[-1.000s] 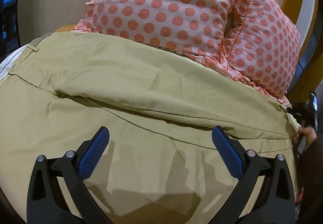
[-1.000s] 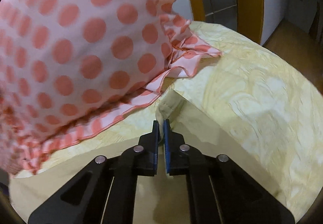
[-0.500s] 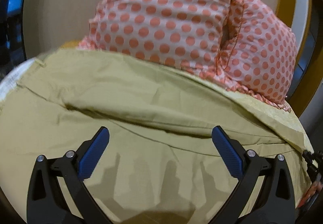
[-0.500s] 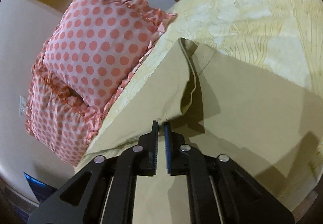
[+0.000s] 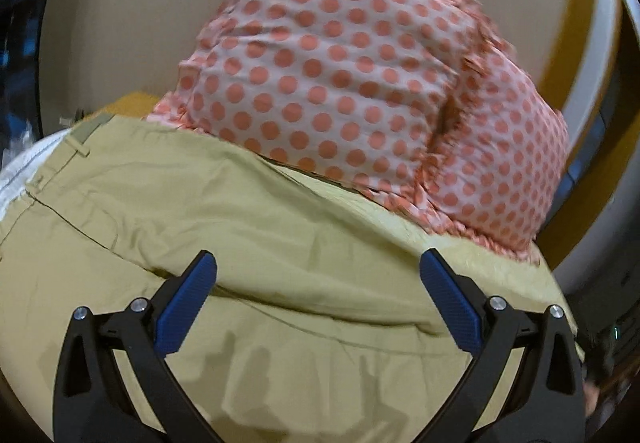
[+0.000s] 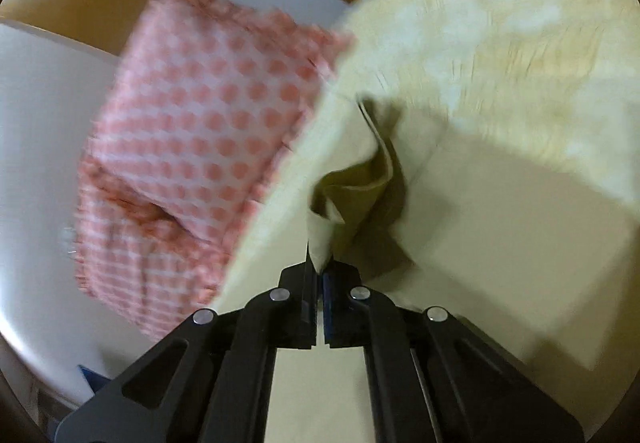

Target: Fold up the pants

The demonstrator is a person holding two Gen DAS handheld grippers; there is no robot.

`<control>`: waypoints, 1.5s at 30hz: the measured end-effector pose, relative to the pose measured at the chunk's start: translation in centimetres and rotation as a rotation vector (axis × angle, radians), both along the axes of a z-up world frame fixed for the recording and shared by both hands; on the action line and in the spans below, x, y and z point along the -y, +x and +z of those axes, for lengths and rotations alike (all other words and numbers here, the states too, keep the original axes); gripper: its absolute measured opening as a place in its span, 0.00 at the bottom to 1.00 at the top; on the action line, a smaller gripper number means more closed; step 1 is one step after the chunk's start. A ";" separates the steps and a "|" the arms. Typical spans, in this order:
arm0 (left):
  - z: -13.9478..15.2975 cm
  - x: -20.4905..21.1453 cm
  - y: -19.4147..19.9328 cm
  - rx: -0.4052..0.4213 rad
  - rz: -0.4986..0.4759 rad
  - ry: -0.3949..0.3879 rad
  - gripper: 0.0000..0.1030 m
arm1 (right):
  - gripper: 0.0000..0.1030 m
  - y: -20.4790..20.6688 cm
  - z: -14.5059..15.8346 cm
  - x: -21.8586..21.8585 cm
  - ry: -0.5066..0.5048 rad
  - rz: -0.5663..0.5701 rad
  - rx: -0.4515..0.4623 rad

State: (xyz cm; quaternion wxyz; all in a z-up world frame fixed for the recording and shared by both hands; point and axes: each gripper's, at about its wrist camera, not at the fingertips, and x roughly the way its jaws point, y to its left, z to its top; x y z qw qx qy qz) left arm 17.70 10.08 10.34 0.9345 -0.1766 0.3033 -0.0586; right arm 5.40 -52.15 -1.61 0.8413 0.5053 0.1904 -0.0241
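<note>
Khaki pants (image 5: 248, 211) lie on the bed (image 6: 520, 43); the right gripper (image 6: 318, 271) pinches a hem corner to carry it over, while the left gripper (image 5: 316, 279) hovers jaws wide, holding nothing.

The right hand-held gripper (image 6: 318, 271) has lifted the pants (image 6: 352, 195) hem higher.

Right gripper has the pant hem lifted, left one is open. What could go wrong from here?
1. The right gripper pinches only a small tip of the khaki pants; it may slip free mid-fold.
2. The left gripper is open, pinning nothing, so the whole garment may drag.
3. The polka-dot pillows overlap the pants' far edge and could snag.
</note>
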 end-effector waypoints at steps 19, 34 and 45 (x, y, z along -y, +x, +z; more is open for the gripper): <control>-3.8 -4.8 9.9 -0.252 0.145 -0.070 0.02 | 0.01 -5.6 1.9 0.6 -0.041 -0.011 0.102; -7.7 -5.6 -15.9 -0.166 0.209 -0.077 0.07 | 0.02 -9.0 -1.1 2.8 -0.044 -0.085 -0.004; -8.9 -4.7 -17.7 -0.150 0.180 -0.055 0.07 | 0.02 -9.6 -2.8 2.7 -0.088 -0.108 -0.113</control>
